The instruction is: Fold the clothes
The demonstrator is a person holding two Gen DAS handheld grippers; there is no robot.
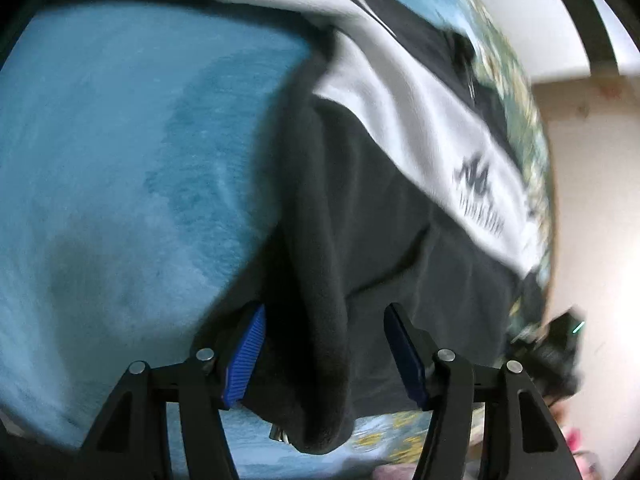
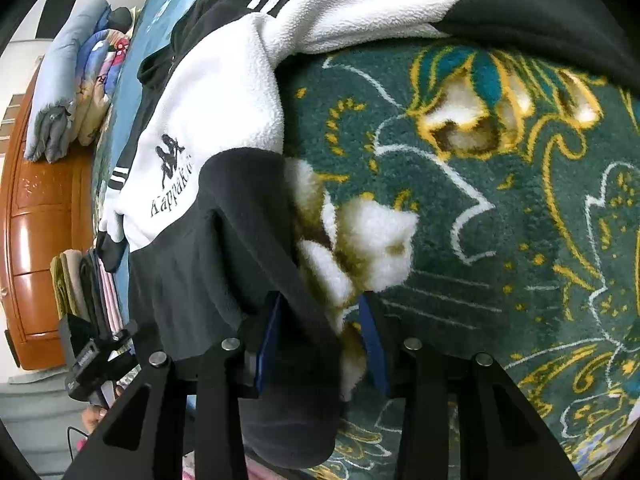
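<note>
Left wrist view
Left gripper (image 1: 324,354): jaws spread wide; a thick dark roll of the fleece jacket (image 1: 400,208) hangs between the blue pads (image 1: 246,360), neither pad visibly pressing it.
Jacket edge: black hem drapes past the fingers, a small metal zipper pull (image 1: 279,435) at its lower end; white chest band with logo runs up to the right.
Open room: bare teal blanket (image 1: 120,160) fills the whole left side.
Room: pale wall at right; picture is motion-blurred.

Right wrist view
Right gripper (image 2: 320,344): jaws partly closed around the black hem fold; whether the pads actually pinch it, I cannot tell.
Jacket: lies up and left, a sleeve stretched across the top.
Open room: green floral blanket (image 2: 500,240) free to the right.
Room: wooden headboard (image 2: 36,240) and folded bedding (image 2: 76,80) at left.
</note>
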